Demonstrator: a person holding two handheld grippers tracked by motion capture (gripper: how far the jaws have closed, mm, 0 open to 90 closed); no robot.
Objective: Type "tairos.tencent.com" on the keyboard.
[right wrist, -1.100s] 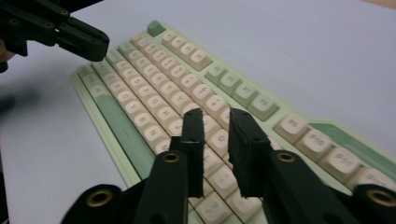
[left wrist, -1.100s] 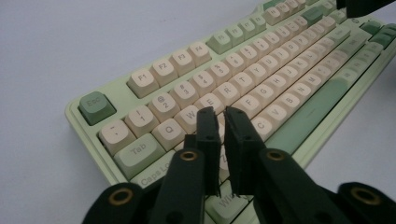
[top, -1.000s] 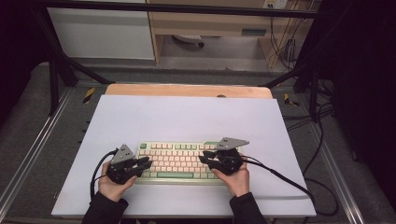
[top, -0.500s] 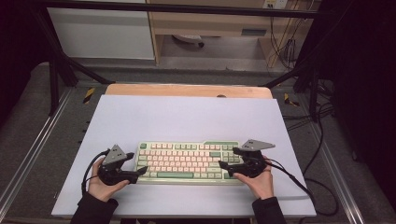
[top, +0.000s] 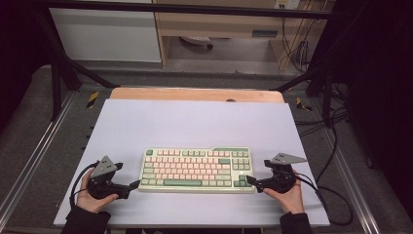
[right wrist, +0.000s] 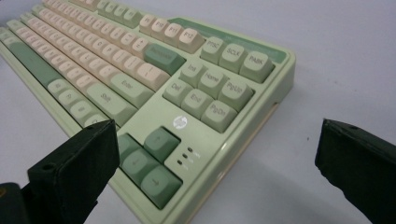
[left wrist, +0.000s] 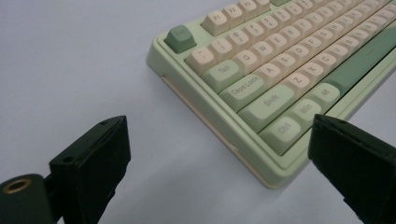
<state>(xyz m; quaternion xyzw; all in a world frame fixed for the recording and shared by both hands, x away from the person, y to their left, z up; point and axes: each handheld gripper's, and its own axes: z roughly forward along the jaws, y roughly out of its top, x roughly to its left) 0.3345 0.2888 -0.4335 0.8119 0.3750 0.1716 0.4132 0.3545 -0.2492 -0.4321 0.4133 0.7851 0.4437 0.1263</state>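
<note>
With both jaw pairs just opened wide, left gripper (top: 130, 185) and right gripper (top: 252, 181) flank the pale-green plastic keyboard (top: 195, 168) on the white tabletop (top: 195, 122); withdraw level, avoiding its corners.

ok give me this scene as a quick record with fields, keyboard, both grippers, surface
keyboard: green and cream keyboard, flat on the mat, near the front edge
left gripper: left gripper at the keyboard's left end, jaws just opened, nothing between them
right gripper: right gripper at the keyboard's right end, jaws just opened, nothing between them
contact: neither gripper holds the keyboard
surface: pale mat on a wooden table
</note>
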